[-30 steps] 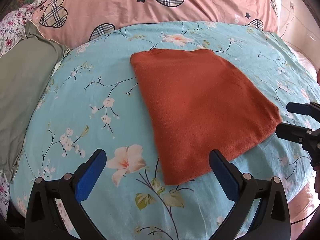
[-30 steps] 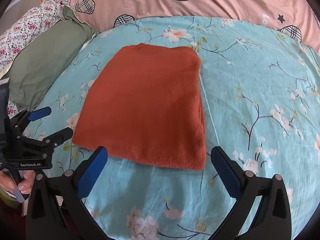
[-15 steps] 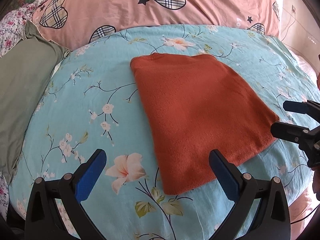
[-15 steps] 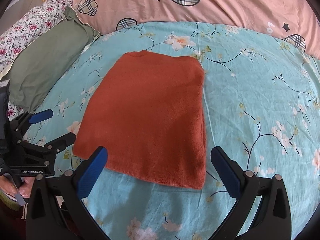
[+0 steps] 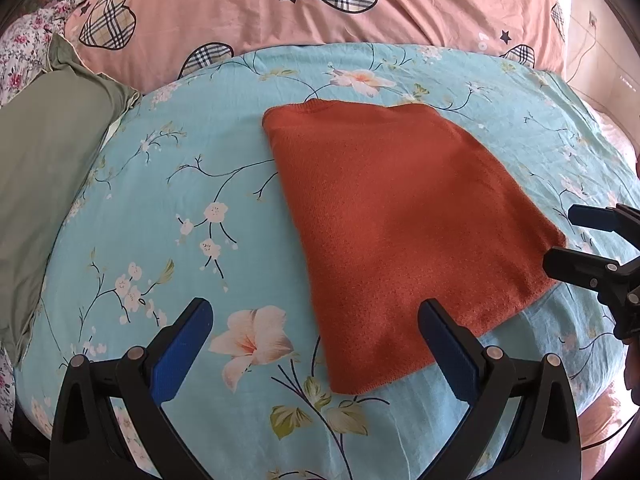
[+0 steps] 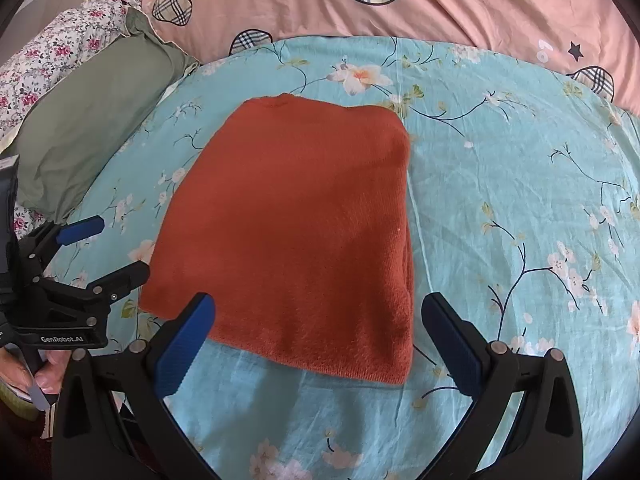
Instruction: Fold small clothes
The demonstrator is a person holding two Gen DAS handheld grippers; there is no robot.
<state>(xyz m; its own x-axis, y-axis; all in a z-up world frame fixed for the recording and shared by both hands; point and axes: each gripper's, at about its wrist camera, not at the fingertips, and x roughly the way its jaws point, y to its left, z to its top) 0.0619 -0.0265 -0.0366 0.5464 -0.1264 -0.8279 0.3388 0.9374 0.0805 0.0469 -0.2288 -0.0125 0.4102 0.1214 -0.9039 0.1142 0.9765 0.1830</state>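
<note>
A rust-orange knit garment (image 5: 400, 220) lies folded into a flat rectangle on a turquoise floral sheet (image 5: 180, 208); it also shows in the right wrist view (image 6: 296, 232). My left gripper (image 5: 316, 344) is open and empty, held just short of the garment's near left corner. My right gripper (image 6: 318, 340) is open and empty, straddling the garment's near edge from above. Each gripper shows in the other's view: the right one (image 5: 568, 236) at the garment's right corner, the left one (image 6: 116, 248) at its left corner.
A pink pillow with plaid hearts (image 5: 280, 12) lies along the far side. A green pillow (image 5: 44, 168) lies at the left, with a floral pillow (image 6: 48, 56) behind it. A hand (image 6: 44, 372) holds the left gripper's handle.
Both grippers have drawn back toward me and away from the garment, which sits farther off in both views. The garment has not moved. Both jaws stay open.
</note>
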